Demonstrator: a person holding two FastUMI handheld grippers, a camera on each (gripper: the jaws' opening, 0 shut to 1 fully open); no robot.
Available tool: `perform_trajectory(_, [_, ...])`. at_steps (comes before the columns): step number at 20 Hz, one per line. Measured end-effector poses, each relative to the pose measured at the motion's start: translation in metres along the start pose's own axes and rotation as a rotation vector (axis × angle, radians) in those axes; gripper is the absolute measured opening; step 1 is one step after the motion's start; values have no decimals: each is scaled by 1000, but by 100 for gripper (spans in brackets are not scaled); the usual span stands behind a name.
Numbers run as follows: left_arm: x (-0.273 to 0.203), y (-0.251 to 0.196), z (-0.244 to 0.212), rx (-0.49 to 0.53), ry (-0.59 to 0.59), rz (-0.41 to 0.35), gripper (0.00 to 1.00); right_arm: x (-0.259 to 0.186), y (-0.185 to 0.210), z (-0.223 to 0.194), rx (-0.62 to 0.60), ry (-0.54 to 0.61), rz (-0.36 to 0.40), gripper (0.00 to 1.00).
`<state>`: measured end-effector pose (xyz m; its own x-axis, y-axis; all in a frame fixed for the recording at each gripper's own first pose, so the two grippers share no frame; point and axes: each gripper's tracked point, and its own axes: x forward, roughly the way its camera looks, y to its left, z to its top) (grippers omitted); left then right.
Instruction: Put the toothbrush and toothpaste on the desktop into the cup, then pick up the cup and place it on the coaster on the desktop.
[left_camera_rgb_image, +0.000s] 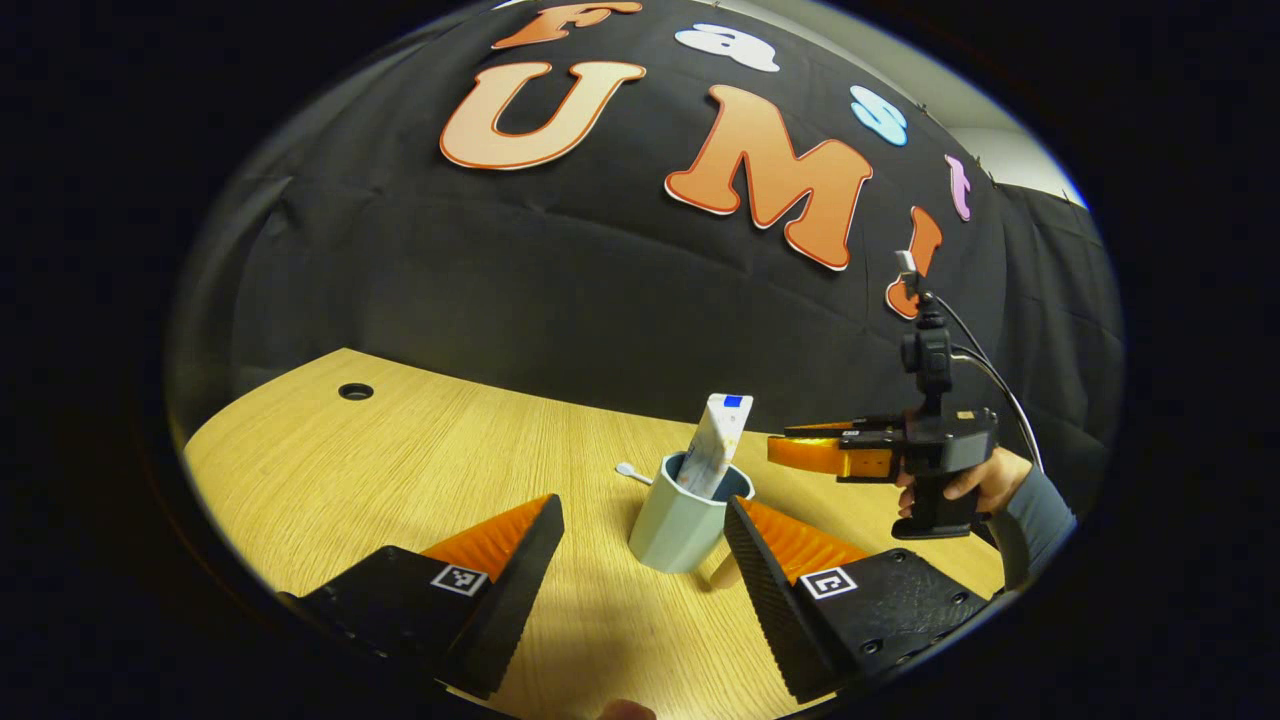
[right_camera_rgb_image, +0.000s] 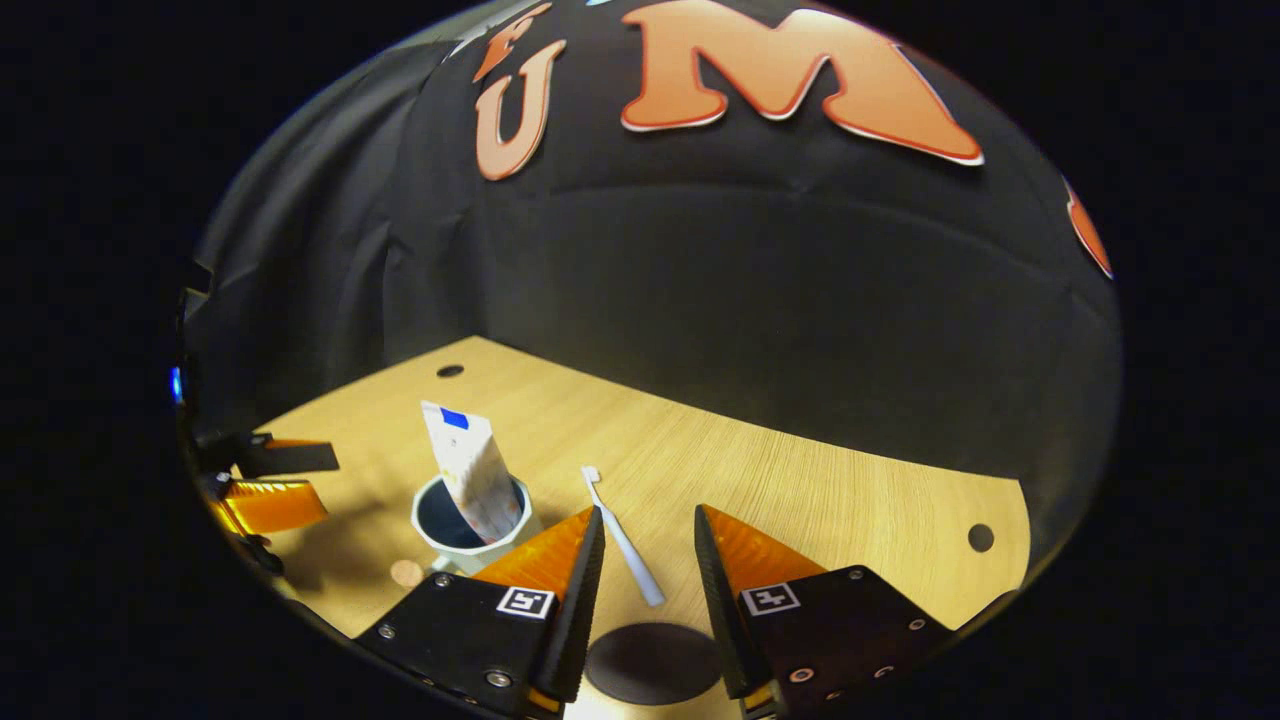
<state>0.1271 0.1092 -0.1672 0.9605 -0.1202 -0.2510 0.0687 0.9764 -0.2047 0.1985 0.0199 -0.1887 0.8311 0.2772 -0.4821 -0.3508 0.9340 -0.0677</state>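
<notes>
I can read no words or numbers on anything here. The toothpaste tube (left_camera_rgb_image: 716, 443) standing in the cup (left_camera_rgb_image: 683, 523) carries a blue patch and faint print, too small for me to make out. Each of my tool fingers (left_camera_rgb_image: 470, 575) bears a square black-and-white marker, a pattern and not text.

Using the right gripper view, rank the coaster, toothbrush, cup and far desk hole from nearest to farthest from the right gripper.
1. Coaster, low between its fingers.
2. Toothbrush, just ahead, lying flat.
3. Cup, ahead-left, holding the toothpaste.
4. Desk hole, far left.
</notes>
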Motion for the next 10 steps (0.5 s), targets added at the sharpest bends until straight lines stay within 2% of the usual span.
perform_trajectory(1, [-1,2,-4,-4,8,0,97,10,5,-4,-19,40,19,48])
perform_trajectory(2, [-2,3,-6,-6,18,0,97,17,8,-10,-34,75,38,54])
perform_trajectory(4, [-4,8,-12,-9,33,1,99,30,15,-20,-76,134,87,54])
perform_trajectory(6, [-4,10,-14,-21,42,3,97,39,20,-31,-93,173,130,53])
perform_trajectory(10, [-1,25,-27,-40,58,18,97,54,21,-45,-67,207,141,54])
